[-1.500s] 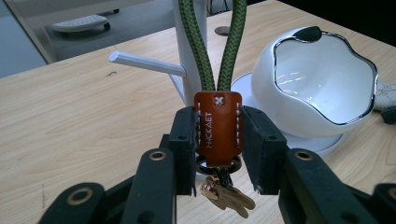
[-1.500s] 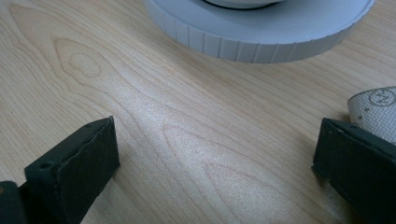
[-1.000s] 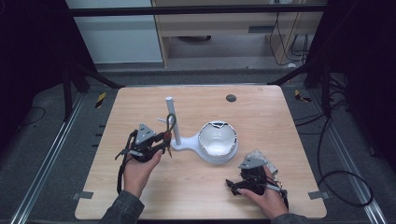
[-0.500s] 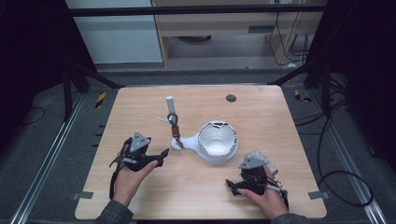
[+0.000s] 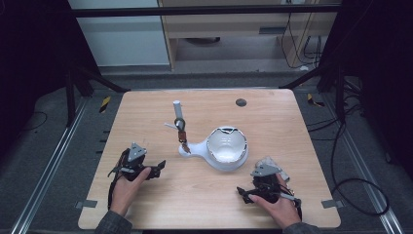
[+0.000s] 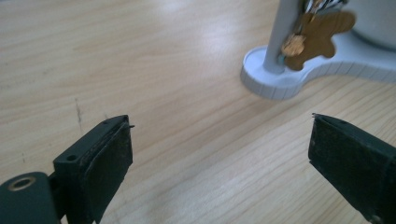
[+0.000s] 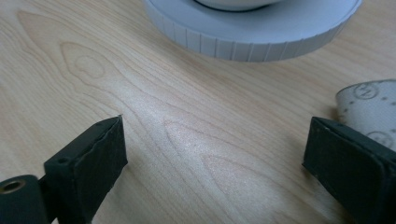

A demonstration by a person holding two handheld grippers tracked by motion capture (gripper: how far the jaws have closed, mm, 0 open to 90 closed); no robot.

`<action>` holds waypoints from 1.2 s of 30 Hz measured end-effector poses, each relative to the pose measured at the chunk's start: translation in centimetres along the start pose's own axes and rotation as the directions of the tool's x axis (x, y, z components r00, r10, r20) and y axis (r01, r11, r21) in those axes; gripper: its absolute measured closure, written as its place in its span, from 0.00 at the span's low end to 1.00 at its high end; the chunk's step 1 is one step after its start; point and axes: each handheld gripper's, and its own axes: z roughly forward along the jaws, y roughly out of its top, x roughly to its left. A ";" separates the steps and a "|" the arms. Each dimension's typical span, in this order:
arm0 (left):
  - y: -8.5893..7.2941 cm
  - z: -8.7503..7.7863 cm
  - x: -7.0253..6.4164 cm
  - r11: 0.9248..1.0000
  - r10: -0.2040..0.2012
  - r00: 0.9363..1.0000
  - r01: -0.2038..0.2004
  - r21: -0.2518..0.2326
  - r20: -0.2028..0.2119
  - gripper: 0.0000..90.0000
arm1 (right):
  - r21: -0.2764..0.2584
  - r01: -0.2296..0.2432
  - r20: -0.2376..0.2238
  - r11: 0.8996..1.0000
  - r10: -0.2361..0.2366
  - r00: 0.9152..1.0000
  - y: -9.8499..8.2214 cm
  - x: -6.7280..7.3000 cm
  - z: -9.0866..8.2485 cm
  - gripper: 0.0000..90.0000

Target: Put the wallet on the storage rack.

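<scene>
Keyring w/ brown tag (image 5: 182, 133) now hangs on the post of the white stand (image 5: 195, 148), next to the stand's bowl (image 5: 227, 147); the hang step looks done, so this reads as the release/retreat phase. Left gripper (image 5: 157, 168) sits low on the table (image 5: 146, 112) left of the stand, jaws just been opening, now wide apart w/ nothing between; in the left gripper view the tag (image 6: 317, 32) dangles against the post ahead. Right gripper (image 5: 242, 193) rests in front of the stand, near its bowl, jaws just closed a bit but still apart and empty, w/ a grey patterned piece (image 7: 369, 105) just beside one jaw; next move probably just calls for both to keep off the stand so the keyring isn't knocked.
</scene>
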 end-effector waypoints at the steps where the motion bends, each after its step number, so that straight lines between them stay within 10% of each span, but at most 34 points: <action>1: -0.1 0.1 0.1 1.000 0.002 1.000 -0.002 0.007 -0.005 0.07 | -0.002 0.007 -0.001 1.000 -0.007 1.000 0.2 0.0 -0.3 0.07; 17: -1.2 1.4 0.1 0.993 0.003 1.000 -0.001 0.114 -0.015 0.06 | 0.139 -0.003 0.044 0.990 -0.003 0.999 3.2 -4.6 -5.3 0.08; 36: -1.8 2.1 -0.5 0.989 -0.007 1.000 0.008 0.150 -0.004 0.01 | 0.330 -0.083 0.061 0.940 0.066 0.996 3.3 -8.0 -6.3 0.15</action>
